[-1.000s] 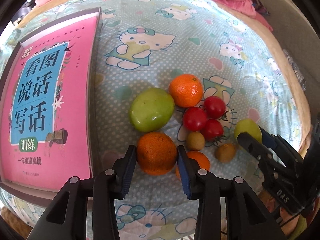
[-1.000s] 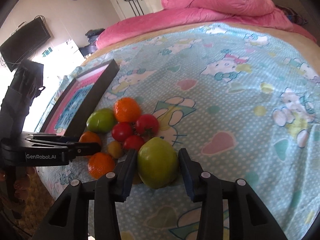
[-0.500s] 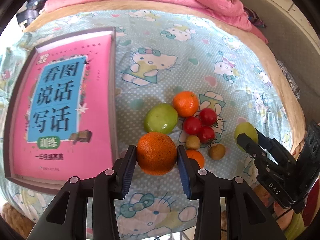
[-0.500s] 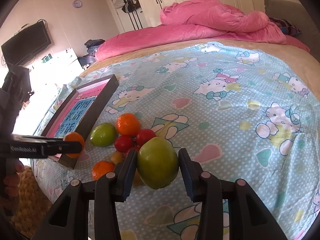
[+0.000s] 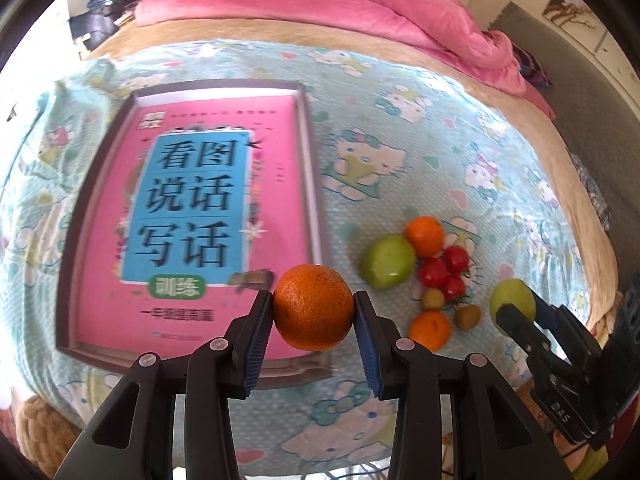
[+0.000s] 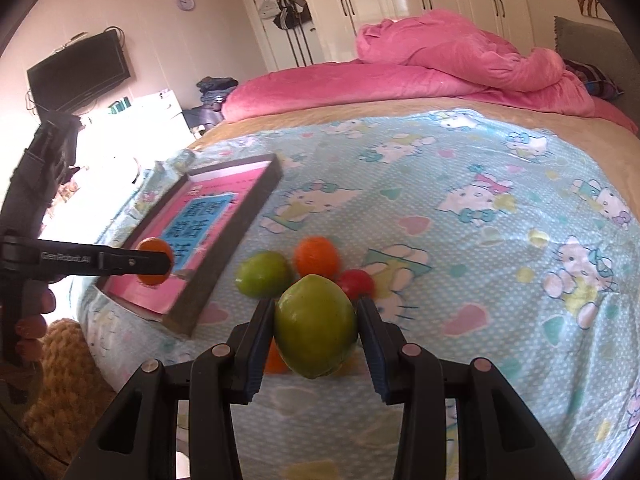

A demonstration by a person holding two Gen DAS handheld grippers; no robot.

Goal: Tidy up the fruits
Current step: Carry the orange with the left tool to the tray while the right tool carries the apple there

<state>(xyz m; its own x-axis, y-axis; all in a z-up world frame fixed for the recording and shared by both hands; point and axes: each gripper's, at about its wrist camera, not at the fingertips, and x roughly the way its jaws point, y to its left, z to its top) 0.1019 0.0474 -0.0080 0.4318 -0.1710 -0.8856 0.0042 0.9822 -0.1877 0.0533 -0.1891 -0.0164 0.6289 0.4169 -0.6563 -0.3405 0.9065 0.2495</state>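
Left gripper [image 5: 314, 307] clamps an orange [image 5: 313, 306] over tray [image 5: 312, 184] near edge. Right gripper [image 6: 316, 326] grips a green fruit [image 6: 316, 325] above bedsheet [image 6: 460, 240] pile.

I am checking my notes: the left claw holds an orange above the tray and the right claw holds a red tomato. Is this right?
Not quite. The right claw holds a green fruit, not a red tomato, as the right wrist view shows. The rest stands: the left claw holds an orange above the tray.
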